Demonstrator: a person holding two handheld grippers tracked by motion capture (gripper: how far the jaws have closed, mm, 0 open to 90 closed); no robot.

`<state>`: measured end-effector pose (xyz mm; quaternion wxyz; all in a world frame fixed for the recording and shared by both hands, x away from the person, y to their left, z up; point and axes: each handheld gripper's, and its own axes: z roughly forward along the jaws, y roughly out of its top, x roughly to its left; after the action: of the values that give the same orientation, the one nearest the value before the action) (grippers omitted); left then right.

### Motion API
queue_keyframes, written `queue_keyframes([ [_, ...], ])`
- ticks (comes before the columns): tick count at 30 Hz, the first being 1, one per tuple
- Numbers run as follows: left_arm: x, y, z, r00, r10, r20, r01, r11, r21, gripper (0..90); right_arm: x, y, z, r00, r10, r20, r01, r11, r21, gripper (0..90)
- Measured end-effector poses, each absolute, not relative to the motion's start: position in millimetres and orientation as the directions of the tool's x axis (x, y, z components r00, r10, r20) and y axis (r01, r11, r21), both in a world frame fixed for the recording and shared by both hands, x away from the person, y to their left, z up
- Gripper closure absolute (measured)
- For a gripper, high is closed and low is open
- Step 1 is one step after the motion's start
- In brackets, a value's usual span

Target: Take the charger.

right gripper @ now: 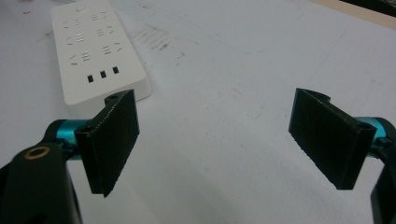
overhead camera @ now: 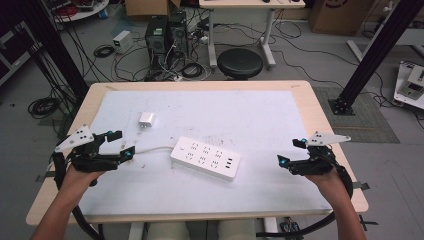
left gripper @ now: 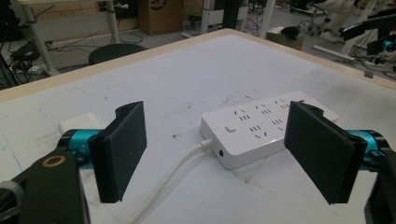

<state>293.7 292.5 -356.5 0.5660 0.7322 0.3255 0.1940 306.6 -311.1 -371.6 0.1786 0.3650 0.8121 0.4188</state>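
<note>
A white power strip lies flat near the middle of the white mat, its white cord running left toward my left gripper. A small white plug adapter lies farther back on the left. My left gripper hovers at the left of the mat, open and empty, pointing at the strip's cord end. At the right of the mat my right gripper is also open with nothing between its jaws, the strip off to its left.
The white mat covers a wooden table. Beyond the far edge stand a black stool, computer towers and loose cables on the floor. Black frame posts rise at both sides.
</note>
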Motion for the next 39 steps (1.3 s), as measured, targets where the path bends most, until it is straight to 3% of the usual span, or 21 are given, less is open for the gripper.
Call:
queue_keyframes([
  [10,300,294,-352,0.68,0.727,-0.093,0.274,-0.134,0.952,21.2,310,-310,-369,-0.674,0.739,0.01,0.435,0.385,0.814,16.3],
  [16,306,290,-347,0.599,0.795,-0.092,0.28,-0.101,0.955,21.2,314,-308,-369,-0.669,0.743,0.007,0.435,0.384,0.815,16.3],
  [27,343,273,-333,0.442,0.89,-0.114,0.348,-0.052,0.936,20.3,313,-306,-369,-0.664,0.747,0.004,0.439,0.386,0.812,16.3],
  [39,385,262,-343,0.375,0.924,-0.081,0.384,-0.076,0.92,20.3,315,-305,-368,-0.659,0.752,0.002,0.441,0.384,0.811,16.3],
])
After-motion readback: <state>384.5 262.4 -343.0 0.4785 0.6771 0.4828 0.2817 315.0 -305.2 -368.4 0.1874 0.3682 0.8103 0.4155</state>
